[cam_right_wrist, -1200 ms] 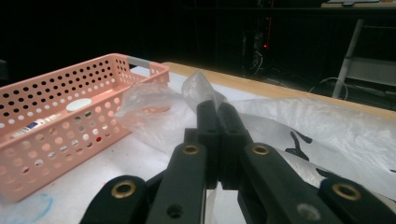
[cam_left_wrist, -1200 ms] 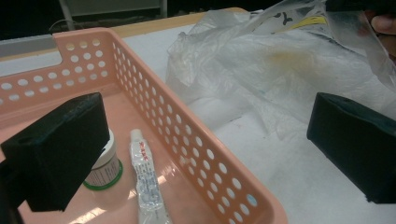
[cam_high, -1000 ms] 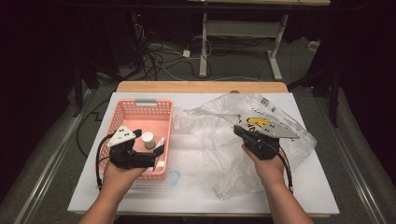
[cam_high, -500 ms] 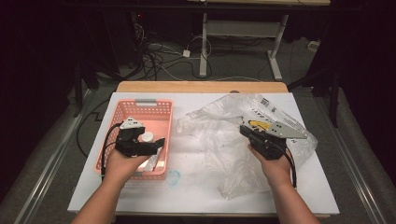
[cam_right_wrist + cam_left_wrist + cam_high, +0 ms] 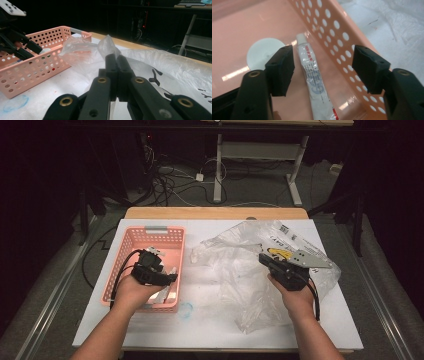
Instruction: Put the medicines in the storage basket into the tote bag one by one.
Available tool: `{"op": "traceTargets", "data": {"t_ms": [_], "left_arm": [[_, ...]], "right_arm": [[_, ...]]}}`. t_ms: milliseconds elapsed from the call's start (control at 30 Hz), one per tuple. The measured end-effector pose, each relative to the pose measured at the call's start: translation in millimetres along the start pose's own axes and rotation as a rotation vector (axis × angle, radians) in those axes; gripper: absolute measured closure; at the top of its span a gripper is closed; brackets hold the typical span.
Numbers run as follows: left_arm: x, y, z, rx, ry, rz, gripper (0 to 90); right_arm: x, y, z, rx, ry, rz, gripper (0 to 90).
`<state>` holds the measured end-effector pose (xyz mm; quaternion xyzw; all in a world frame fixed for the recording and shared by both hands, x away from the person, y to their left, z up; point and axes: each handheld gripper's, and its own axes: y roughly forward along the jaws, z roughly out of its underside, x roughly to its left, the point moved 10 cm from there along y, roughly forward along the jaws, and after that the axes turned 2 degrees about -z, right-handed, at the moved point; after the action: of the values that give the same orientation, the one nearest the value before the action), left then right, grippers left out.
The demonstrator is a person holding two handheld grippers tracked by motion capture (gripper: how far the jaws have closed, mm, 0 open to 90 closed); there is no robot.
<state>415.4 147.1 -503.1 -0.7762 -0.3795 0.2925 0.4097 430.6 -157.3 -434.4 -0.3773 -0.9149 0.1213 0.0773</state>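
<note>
Left gripper (image 5: 323, 67) is held inside the pink basket (image 5: 125, 247), jaws spread wide; a white tube (image 5: 313, 75) lies on the basket floor between them (untouched), a white disc (image 5: 262, 52) just beyond its left jaw. Right gripper (image 5: 116, 60) is pressed together on the clear plastic bag (image 5: 107, 45).

Pink perforated basket (image 5: 129, 267); white printed tube (image 5: 315, 82); clear bag (image 5: 250, 265), black-yellow print.

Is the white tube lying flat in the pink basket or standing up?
Lying flat: the white tube rests lengthwise on the floor of the pink perforated basket, along its wall, between the open left gripper jaws.
</note>
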Motion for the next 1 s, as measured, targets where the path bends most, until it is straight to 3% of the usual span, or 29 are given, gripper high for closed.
{"op": "traceTargets", "data": {"t_ms": [333, 433, 833, 1000], "left_arm": [[2.8, 17.7, 2.3, 0.149, -0.009, -0.001, 41.2], [5.3, 25.8, 7.0, 0.213, -0.013, -0.002, 41.0], [7.5, 43.3, 13.7, 0.309, -0.026, -0.015, 45.9], [9.1, 43.7, 13.6, 0.311, -0.024, -0.039, 49.6]], "right_arm": [[0.6, -0.4, -1.0, 0.0, -0.002, -0.005, 90.0], [1.1, -0.3, -0.9, 0.001, -0.003, -0.006, 90.0], [1.8, 0.0, -1.0, 0.0, -0.008, -0.009, 90.0], [3.2, 0.8, -0.4, 0.003, -0.011, -0.012, 90.0]]}}
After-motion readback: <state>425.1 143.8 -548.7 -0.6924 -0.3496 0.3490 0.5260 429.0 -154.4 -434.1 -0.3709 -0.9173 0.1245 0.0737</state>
